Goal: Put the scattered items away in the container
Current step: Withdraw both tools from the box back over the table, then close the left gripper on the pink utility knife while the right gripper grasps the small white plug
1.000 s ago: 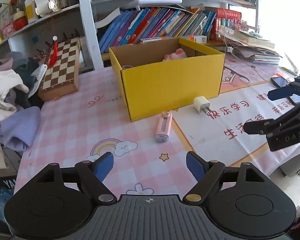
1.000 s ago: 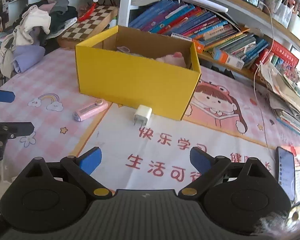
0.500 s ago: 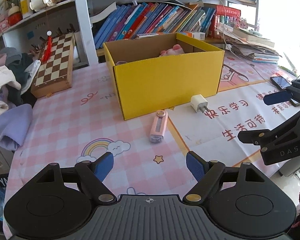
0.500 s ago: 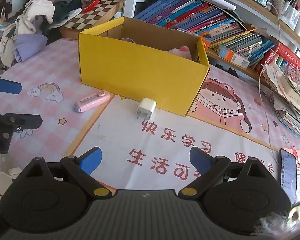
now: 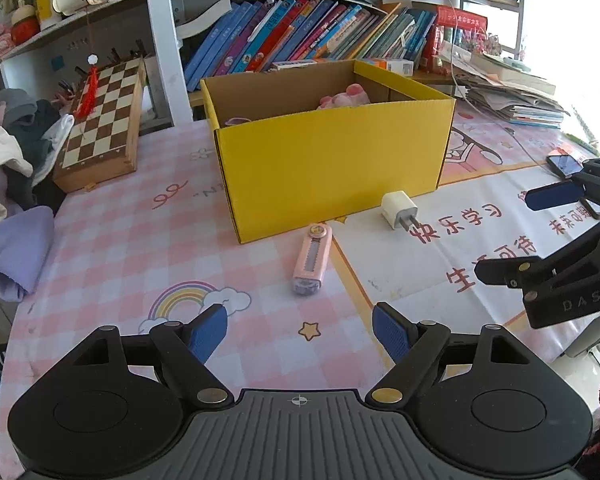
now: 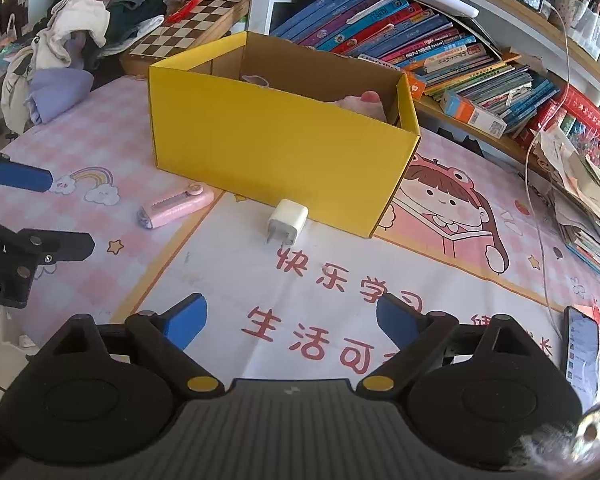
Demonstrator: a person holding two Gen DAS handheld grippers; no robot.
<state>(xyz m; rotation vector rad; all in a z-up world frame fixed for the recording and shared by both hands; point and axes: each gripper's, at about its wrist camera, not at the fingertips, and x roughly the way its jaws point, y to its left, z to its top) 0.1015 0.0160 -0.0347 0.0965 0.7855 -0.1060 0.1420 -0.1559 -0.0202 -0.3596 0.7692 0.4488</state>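
Left wrist view: pink checked tablecloth [image 5: 112, 240], bookshelf [image 5: 300, 36] behind; both grippers' fingers spread, empty.

Left gripper [image 5: 300, 326]: you hold it tilted down toward the tabletop, its jaws set wide apart with nothing between them.
Left fingers [image 5: 208, 330]: blue pads face each other across an empty gap, clear of the surface below.
Right gripper [image 6: 291, 318]: you hold it at a similar downward tilt, beside the left one; its jaws are closing a little yet stand wide, with nothing between them.
Right fingers [image 6: 186, 318]: blue pads bare, pressing on nothing.
Relation: each gripper shows at the edge of the other's view, the two apart and not touching.
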